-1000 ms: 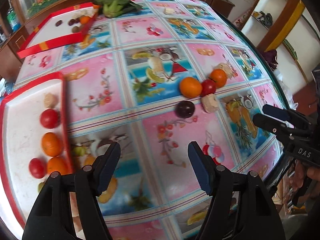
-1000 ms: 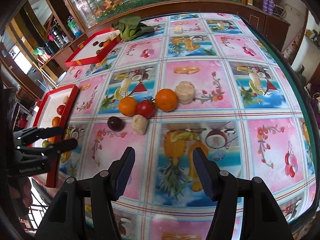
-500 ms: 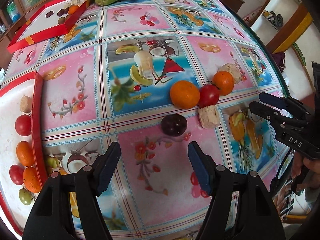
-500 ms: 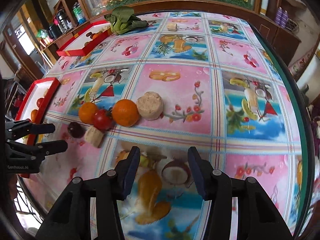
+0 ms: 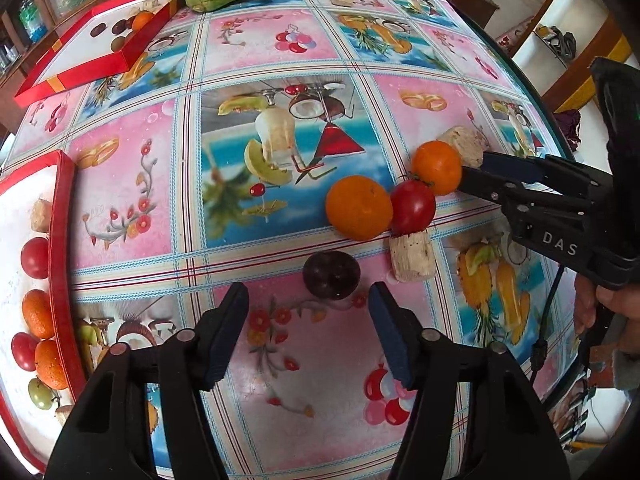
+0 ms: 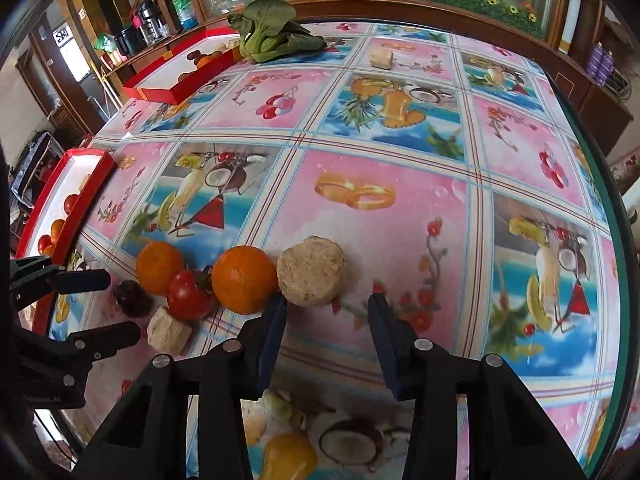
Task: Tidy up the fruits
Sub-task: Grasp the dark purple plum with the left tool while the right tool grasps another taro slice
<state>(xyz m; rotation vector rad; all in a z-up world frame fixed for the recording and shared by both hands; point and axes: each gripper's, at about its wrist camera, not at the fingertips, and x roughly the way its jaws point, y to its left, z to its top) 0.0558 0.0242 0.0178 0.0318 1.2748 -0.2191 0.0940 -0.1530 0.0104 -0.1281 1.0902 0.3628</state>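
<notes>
Centring advised: wide left gripper (image 5: pixel 308 304) around dark round plum (image 5: pixel 331 275) | wide right gripper (image 6: pixel 326 312) faces beige round cake (image 6: pixel 311 276) | orange tangerine (image 6: pixel 244 280) touching, not to be pushed.

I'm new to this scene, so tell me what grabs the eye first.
A huddle of loose fruit in mid-table: two oranges flanking a tomato, with a dark plum just ahead of the open left claw. The open right claw faces a beige round cake. A red tray at the left edge holds sorted fruit.
</notes>
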